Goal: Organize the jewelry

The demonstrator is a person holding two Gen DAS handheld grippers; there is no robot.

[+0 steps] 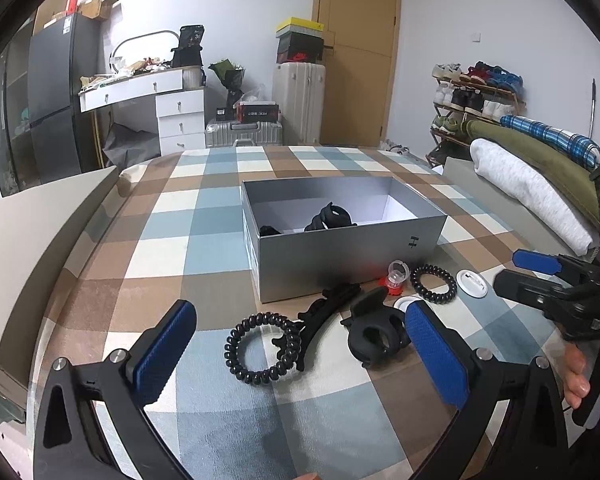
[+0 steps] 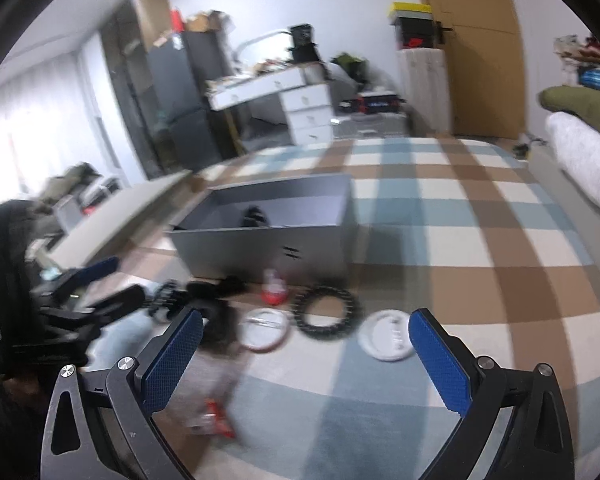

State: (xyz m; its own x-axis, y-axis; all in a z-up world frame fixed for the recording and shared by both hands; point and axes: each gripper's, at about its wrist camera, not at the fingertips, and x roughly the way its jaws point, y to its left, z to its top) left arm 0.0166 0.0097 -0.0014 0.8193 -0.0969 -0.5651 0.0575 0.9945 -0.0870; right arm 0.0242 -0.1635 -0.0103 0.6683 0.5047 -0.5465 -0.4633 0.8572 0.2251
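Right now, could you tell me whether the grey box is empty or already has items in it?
Not empty. The open grey box has no lid on, and the left wrist view shows a black hair claw and another small dark item inside.

Right wrist view motion-blurred (esp. left side); box (image 1: 352, 256) wall hides clips (image 1: 328, 216) partly.

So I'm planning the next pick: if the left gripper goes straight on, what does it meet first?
Probably the black coil hair tie lying between the open left gripper fingers, with the long black hair clip touching it; depth is uncertain.

Black hair accessories (image 1: 264, 348) beside open grey box (image 1: 340, 256)
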